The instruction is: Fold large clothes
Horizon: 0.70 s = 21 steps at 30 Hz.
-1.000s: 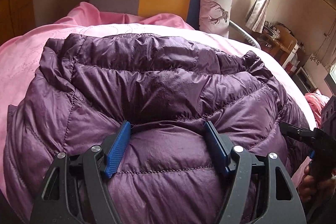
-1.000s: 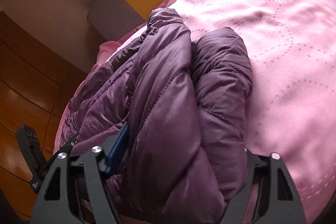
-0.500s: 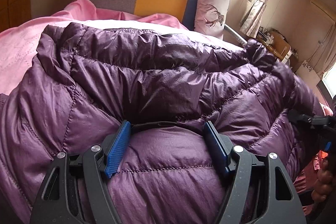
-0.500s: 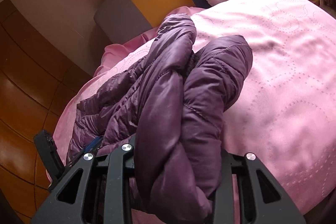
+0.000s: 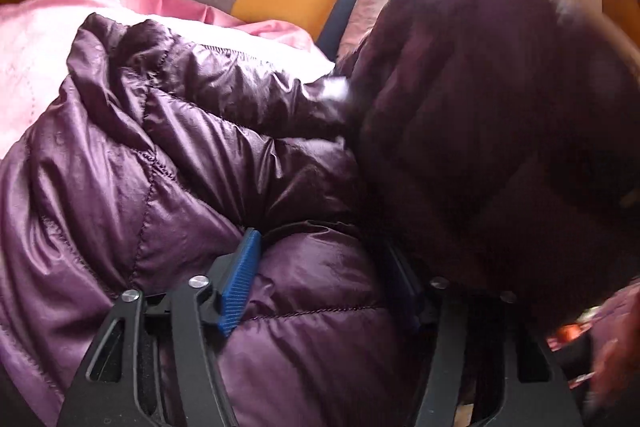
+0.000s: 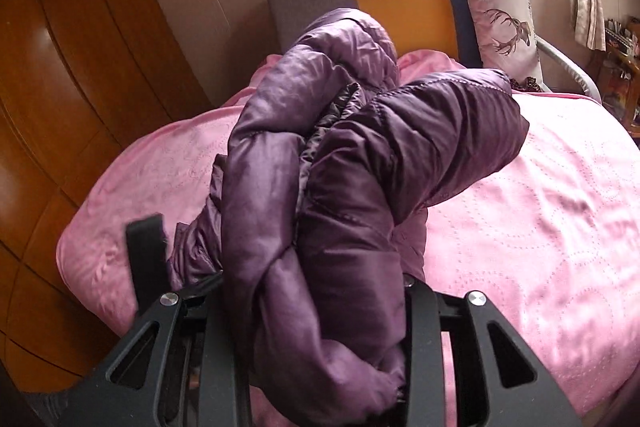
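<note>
The shiny purple quilted down jacket is lying on the pink bedspread, its length running across toward the headboard. The left gripper is closing, a puffy fold between its jaws. The right gripper is clamping a bunched section, lifting it upward.

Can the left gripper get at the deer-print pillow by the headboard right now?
Probably not. The left gripper is closing around the purple quilted puffer jacket, and the raised fold blocks the way to the deer-print pillow.
</note>
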Available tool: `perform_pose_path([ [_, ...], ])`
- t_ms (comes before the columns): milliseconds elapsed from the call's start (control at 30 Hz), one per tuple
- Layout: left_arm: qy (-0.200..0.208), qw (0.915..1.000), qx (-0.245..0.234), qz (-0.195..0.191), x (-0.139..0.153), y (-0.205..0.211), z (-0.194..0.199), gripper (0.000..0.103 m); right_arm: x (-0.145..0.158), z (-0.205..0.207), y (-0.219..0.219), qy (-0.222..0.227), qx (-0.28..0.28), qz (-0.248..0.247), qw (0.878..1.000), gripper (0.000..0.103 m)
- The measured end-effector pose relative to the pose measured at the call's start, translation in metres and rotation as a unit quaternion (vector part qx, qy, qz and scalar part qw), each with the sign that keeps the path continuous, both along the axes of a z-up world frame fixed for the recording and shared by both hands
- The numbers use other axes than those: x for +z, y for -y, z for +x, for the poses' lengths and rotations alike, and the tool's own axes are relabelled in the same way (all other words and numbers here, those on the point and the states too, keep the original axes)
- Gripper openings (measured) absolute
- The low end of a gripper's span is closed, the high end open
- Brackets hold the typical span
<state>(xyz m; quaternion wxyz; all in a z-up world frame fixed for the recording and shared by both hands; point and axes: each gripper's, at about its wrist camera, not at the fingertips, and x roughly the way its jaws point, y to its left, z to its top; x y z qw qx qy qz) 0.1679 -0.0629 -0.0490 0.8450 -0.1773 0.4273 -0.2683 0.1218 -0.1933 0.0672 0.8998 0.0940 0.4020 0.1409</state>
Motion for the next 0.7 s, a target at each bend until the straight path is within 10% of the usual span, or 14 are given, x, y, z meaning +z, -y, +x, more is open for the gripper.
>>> perform_pose_path([
  [233, 0.024, 0.9987, 0.043, -0.014, 0.026, -0.067, -0.028, 0.057, -0.004, -0.011, -0.01, 0.007, -0.007, -0.033, 0.999, 0.031],
  [433, -0.03, 0.9938, 0.088, -0.062, 0.011, -0.137, -0.031, 0.036, -0.008, -0.019, -0.066, 0.036, 0.043, -0.121, 0.991, 0.031],
  [700, 0.01, 0.9837, 0.076, -0.162, 0.042, -0.178, -0.043, 0.037, -0.061, -0.039, -0.174, 0.098, 0.141, -0.313, 0.934, 0.038],
])
